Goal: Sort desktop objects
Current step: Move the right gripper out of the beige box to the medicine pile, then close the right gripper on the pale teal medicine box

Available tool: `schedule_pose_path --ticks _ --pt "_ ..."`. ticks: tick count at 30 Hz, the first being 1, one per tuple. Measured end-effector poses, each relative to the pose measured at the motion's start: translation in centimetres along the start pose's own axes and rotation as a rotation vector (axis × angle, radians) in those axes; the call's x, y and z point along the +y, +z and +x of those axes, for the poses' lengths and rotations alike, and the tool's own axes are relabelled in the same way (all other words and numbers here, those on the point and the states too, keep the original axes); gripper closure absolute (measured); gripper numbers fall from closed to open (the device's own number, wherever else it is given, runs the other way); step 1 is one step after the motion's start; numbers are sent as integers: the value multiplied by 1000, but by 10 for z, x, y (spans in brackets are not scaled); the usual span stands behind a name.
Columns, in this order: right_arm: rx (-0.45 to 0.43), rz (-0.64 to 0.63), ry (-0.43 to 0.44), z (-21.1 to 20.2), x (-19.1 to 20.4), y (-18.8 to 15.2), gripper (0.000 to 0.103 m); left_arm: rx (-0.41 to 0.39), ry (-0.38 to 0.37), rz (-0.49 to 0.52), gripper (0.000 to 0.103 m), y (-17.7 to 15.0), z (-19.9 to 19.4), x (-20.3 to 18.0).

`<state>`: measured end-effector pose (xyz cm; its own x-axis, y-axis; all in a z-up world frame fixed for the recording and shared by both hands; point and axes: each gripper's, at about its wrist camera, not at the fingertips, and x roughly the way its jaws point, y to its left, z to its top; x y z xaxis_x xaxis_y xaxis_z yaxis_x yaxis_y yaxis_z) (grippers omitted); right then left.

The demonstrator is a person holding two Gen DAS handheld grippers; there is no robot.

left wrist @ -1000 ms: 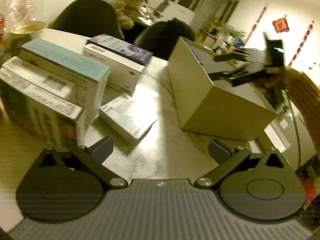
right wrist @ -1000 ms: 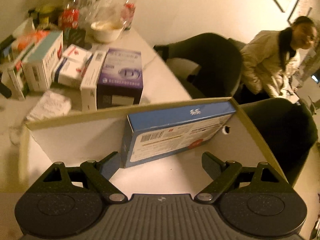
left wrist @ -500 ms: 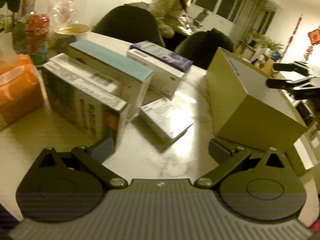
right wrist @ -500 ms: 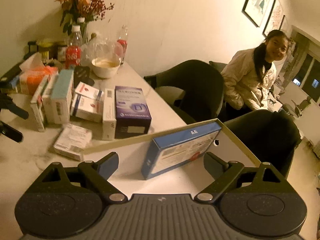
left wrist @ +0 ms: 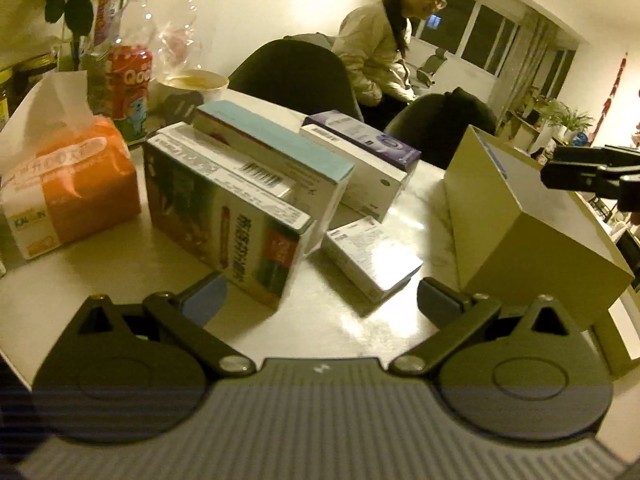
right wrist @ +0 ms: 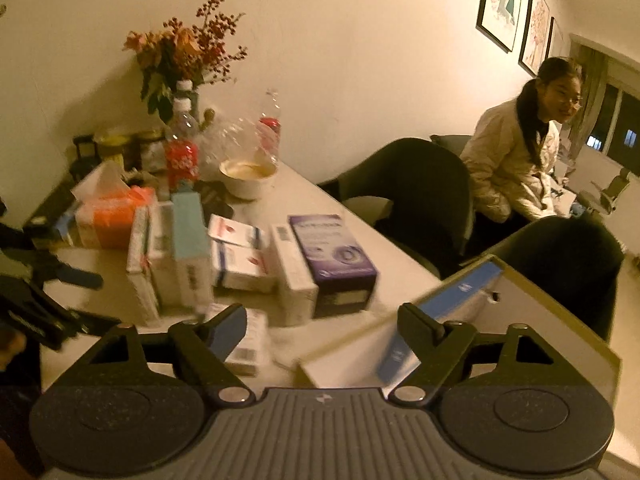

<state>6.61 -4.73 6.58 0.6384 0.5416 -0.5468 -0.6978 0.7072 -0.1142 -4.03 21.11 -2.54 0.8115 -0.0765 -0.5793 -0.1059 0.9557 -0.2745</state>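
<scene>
Several medicine boxes stand grouped on the white table (left wrist: pixel 132 256): a green-and-red box (left wrist: pixel 240 236), a teal-topped box (left wrist: pixel 280 152), a purple box (left wrist: pixel 360 136) and a small flat white box (left wrist: pixel 368 256). My left gripper (left wrist: pixel 320 300) is open just in front of the green box and the flat box, holding nothing. To the right is an open cardboard box (right wrist: pixel 560 320) with a blue box (right wrist: pixel 460 292) standing inside it. My right gripper (right wrist: pixel 320 324) hovers over that box's near-left edge. Its jaws are closing with nothing between them.
An orange tissue pack (left wrist: pixel 68 188), bottles (left wrist: pixel 128 80), a white bowl (right wrist: pixel 248 176) and a vase of flowers (right wrist: pixel 188 52) crowd the table's far left end. Two dark chairs (right wrist: pixel 424 200) stand behind the table. A person in a pale jacket (right wrist: pixel 508 160) sits beyond.
My right gripper has pulled back and up out of the cardboard box and swung left toward the grouped boxes. My left gripper's view has turned left, bringing the tissue pack and bottles into sight.
</scene>
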Motion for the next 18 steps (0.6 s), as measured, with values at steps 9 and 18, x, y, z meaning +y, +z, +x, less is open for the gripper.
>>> schedule_pose_path --ticks 9,18 --pt "20 34 129 35 40 14 34 10 3 -93 0 0 2 29" --pt "51 58 225 82 62 26 40 56 7 -194 0 6 13 59"
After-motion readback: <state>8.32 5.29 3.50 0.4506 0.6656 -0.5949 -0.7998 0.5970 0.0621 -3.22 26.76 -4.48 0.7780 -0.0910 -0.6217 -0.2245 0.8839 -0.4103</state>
